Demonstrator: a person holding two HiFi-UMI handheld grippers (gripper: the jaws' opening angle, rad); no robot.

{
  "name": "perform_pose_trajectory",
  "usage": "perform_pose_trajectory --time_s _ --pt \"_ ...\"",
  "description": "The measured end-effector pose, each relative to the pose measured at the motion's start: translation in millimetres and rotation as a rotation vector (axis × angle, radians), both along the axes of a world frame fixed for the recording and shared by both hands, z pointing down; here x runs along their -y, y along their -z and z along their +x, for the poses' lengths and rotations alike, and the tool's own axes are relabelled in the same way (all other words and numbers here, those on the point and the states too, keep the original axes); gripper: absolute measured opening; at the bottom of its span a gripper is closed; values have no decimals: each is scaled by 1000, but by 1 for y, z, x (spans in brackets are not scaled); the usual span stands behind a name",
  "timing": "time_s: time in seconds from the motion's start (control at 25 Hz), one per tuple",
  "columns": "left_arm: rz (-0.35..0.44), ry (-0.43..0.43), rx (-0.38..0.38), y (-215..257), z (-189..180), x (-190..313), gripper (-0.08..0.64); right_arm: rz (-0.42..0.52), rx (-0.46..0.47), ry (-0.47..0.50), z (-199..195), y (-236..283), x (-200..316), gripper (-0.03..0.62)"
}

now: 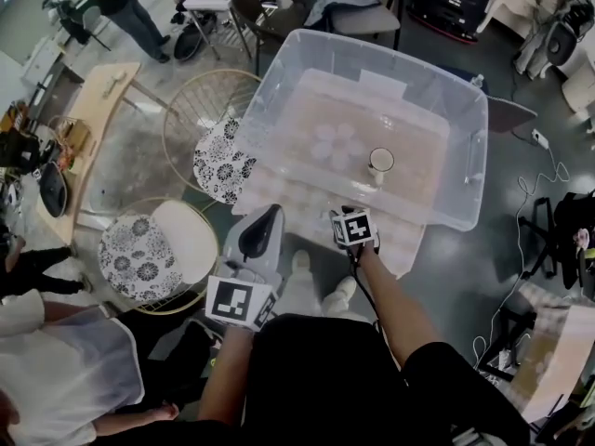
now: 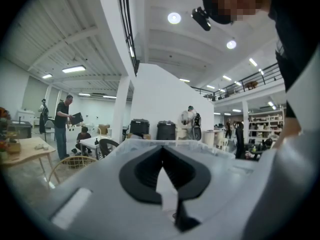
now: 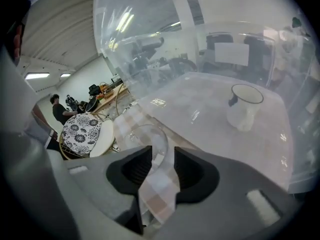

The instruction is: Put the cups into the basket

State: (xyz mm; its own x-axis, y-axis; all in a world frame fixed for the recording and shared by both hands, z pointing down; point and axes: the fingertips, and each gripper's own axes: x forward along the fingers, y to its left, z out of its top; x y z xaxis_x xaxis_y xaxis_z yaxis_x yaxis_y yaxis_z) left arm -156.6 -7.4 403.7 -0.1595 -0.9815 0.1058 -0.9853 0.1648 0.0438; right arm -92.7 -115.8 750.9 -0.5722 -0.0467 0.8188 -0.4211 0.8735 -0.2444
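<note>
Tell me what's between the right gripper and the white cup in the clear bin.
Right gripper view: a clear glass sits at the right gripper; past it only the clear bin's bare floor reaches the white cup.

L tool [image 2: 161, 151], R tool [image 3: 163, 154] — grey, blk pads [image 3: 134, 170], b/w marker cubes [image 1: 240, 302].
</note>
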Motion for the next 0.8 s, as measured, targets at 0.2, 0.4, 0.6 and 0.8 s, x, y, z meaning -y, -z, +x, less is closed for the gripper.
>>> perform_pose_trajectory --time_s 0.2,0.4,0.6,0.8 --pt "-7 9 13 3 -4 -5 5 15 -61 28 -7 -9 2 140" --pt "-15 29 8 -1 -10 -10 5 34 -91 26 -9 -13 2 94" --pt "-15 30 8 -2 -9 -11 5 90 -70 48 -14 -7 1 31" --pt "-20 28 6 -5 -8 -10 5 64 -45 28 -14 -5 -6 32"
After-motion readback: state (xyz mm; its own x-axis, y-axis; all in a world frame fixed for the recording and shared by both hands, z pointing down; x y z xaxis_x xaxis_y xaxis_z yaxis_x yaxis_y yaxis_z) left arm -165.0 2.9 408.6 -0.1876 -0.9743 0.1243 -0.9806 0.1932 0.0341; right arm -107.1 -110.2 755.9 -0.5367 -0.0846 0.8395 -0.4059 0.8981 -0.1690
